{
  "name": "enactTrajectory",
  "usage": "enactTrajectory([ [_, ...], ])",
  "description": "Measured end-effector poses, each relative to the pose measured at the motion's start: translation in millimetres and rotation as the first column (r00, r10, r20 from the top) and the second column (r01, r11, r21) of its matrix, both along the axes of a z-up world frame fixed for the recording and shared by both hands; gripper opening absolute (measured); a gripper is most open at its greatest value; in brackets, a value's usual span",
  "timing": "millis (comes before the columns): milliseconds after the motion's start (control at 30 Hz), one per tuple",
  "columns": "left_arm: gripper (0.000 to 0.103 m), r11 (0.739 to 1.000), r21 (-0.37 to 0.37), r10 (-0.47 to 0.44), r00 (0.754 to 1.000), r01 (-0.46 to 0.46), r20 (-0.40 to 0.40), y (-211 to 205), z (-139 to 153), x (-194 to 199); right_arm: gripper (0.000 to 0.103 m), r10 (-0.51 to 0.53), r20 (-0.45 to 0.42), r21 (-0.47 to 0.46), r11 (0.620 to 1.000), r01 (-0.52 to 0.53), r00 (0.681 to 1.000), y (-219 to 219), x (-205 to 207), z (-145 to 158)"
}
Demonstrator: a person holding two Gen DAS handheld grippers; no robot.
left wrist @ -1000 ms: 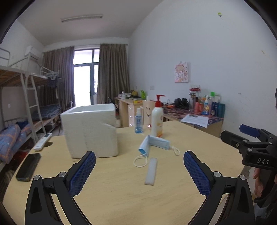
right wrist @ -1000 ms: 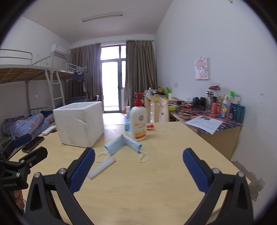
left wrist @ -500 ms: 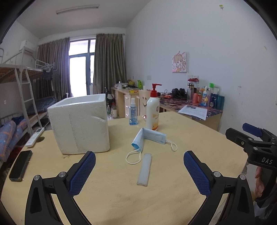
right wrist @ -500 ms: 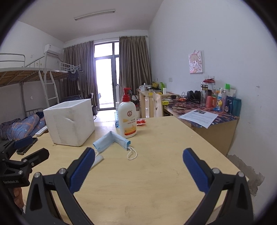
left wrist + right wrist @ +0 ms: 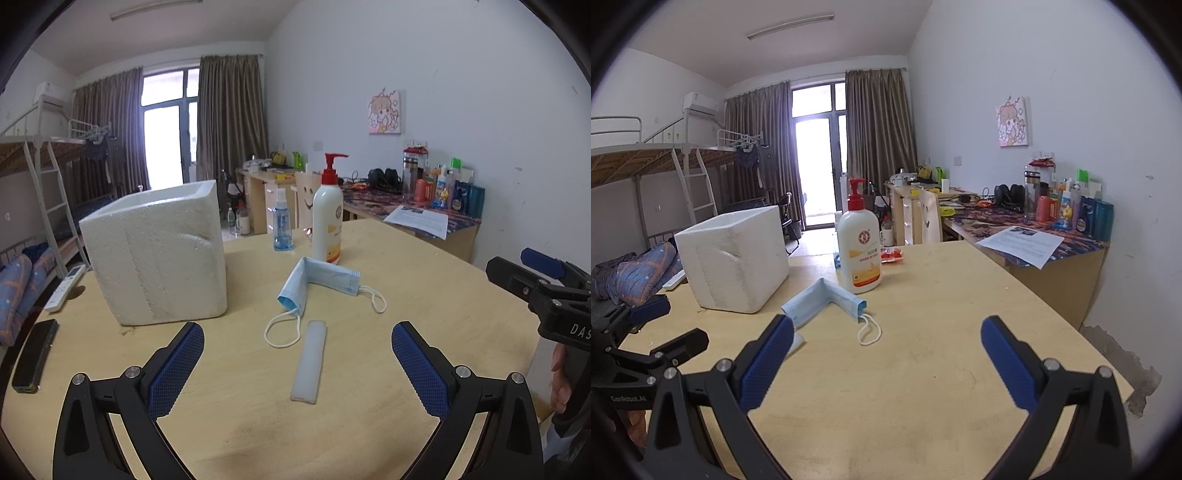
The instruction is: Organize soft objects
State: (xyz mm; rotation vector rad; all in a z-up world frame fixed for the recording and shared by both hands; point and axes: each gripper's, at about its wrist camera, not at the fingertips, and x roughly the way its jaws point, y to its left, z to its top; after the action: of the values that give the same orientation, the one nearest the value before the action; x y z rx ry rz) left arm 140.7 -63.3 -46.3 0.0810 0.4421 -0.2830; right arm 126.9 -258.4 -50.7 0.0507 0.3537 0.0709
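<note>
Both my grippers wide, empty. I'd bring left gripper low over pale translucent soft strip, pinching across its width.

Light wooden table carries: foam box toward left edge; face mask, pale strip, lotion bottle, spray bottle centrally; phone and remote at left edge.
</note>
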Motion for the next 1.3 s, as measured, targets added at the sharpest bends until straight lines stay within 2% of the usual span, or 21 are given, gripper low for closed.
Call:
enactTrajectory([
  [267, 0.102, 1.000, 0.020, -0.002, 0.999, 0.003, -0.046, -9, -9, 21, 0.103, 0.033, -0.044, -0.006, 0.999, -0.033, 0.998, -3, 22, -9],
  [533, 0.101, 0.995, 0.078, -0.044, 0.990, 0.054, -0.133, -29, -27, 48, 0.103, 0.043, -0.131, 0.006, 0.999, -0.043, 0.990, -12, 51, -20],
  [900, 0.081, 0.992, 0.109, -0.028, 0.961, 0.060, -0.274, -34, -50, 71, 0.103, 0.105, -0.196, 0.018, 0.994, -0.103, 0.975, -9, 71, -30],
  [1067, 0.062, 0.989, 0.133, -0.019, 0.949, 0.063, -0.315, -38, -56, 76, 0.103, 0.115, -0.210, 0.022, 0.993, -0.112, 0.971, -10, 76, -32],
  [1233, 0.049, 0.986, 0.146, -0.021, 0.935, 0.078, -0.355, -40, -62, 81, 0.103, 0.124, -0.213, 0.034, 0.992, -0.120, 0.969, -11, 80, -31],
  [1300, 0.047, 0.985, 0.158, -0.012, 0.929, 0.075, -0.369, -40, -65, 83, 0.102, 0.126, -0.216, 0.035, 0.992, -0.121, 0.968, -11, 82, -31],
])
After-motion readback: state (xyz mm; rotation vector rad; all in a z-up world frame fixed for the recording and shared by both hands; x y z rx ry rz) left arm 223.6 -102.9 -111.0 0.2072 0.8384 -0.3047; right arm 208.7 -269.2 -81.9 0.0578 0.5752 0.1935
